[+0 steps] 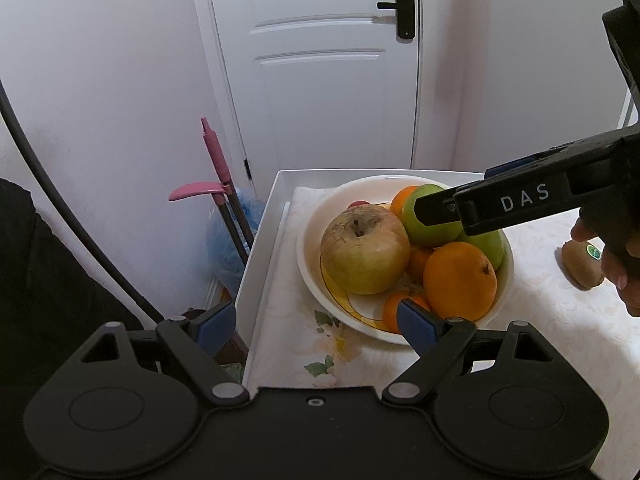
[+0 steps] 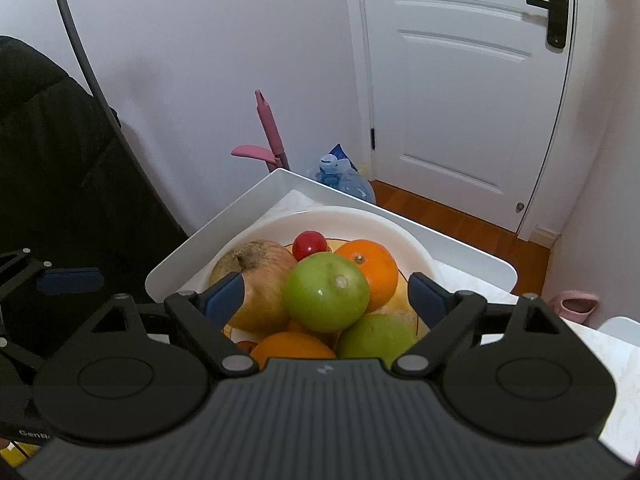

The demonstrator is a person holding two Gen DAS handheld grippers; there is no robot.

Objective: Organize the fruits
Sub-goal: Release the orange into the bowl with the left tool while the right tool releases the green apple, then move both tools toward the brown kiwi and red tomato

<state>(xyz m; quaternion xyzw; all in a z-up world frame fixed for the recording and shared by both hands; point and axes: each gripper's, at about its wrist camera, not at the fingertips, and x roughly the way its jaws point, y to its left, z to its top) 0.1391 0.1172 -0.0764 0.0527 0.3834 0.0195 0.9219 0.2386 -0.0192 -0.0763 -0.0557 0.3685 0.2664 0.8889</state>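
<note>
Fruits piled in white bowl (image 2: pixel 404 232) on tray (image 2: pixel 192 256). Green apple (image 2: pixel 326 292) on top, between wide-open right gripper (image 2: pixel 326 300) pads, not squeezed. Left gripper (image 1: pixel 316 320) open, empty, near bowl rim. Kiwi (image 1: pixel 580 266) outside on cloth.

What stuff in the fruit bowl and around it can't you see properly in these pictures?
- Green apple, left wrist view: the right gripper's black finger covers part of it.
- Kiwi, left wrist view: partly behind the hand; absent from the right wrist view.
- Small orange fruit, left wrist view: the left gripper's blue pad hides its lower part.
- Bowl, right wrist view: gripper body cuts off its near side.
</note>
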